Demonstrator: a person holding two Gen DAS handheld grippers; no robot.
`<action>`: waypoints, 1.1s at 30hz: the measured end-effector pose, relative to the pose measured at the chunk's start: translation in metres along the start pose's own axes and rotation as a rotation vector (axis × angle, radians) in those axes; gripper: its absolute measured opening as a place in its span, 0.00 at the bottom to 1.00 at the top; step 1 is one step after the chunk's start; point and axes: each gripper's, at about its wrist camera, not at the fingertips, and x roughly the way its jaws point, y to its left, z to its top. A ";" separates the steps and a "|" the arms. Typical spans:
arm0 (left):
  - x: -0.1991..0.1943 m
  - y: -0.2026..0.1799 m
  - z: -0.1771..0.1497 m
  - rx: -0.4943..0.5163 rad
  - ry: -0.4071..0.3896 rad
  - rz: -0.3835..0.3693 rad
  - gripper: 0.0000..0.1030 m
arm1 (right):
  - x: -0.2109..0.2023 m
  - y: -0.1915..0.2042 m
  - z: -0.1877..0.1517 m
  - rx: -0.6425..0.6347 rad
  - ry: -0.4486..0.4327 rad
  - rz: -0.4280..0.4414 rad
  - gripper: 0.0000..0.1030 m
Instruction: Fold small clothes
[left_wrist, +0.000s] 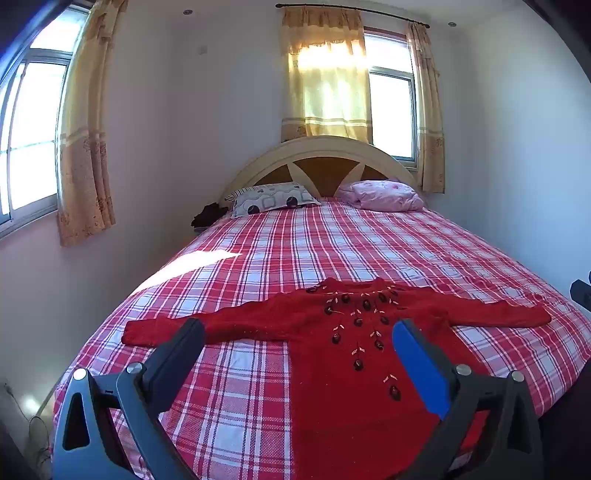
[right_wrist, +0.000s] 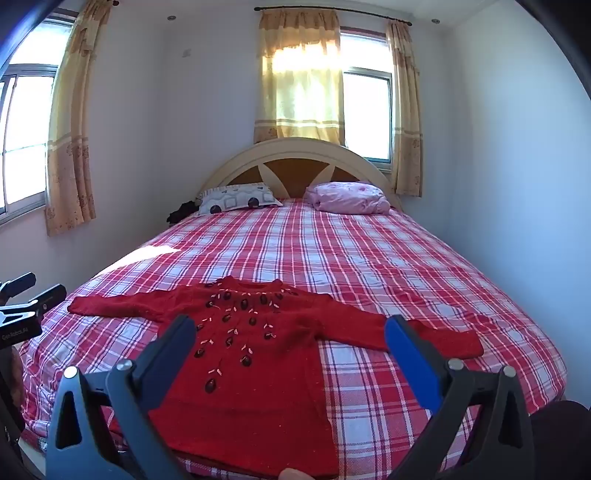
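A small red knitted sweater (left_wrist: 332, 369) with dark bead trim lies flat on the near end of the bed, front up, both sleeves spread out sideways. My left gripper (left_wrist: 297, 328) hovers above its left half, jaws wide apart and nothing between them. In the right wrist view the same sweater (right_wrist: 243, 387) lies below my right gripper (right_wrist: 290, 326), which is open and holds nothing. The left gripper's body (right_wrist: 22, 314) shows at the left edge of the right wrist view. The sweater's hem reaches the bed's near edge.
The bed (left_wrist: 369, 251) has a red and white plaid sheet. A patterned pillow (left_wrist: 271, 199) and a pink folded blanket (left_wrist: 384, 195) sit by the headboard (left_wrist: 317, 155). Walls with curtained windows stand close on the left and behind. A dark bundle (left_wrist: 207, 216) lies beside the pillow.
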 end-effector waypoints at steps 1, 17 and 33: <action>0.003 -0.001 0.001 0.008 0.013 0.000 0.99 | 0.000 0.000 0.000 0.000 0.000 -0.001 1.00; 0.006 0.003 -0.001 0.012 0.018 -0.004 0.99 | 0.007 -0.008 -0.001 0.007 0.030 -0.007 1.00; 0.008 0.003 -0.004 0.019 0.024 -0.008 0.99 | 0.009 -0.011 -0.004 0.011 0.036 -0.011 1.00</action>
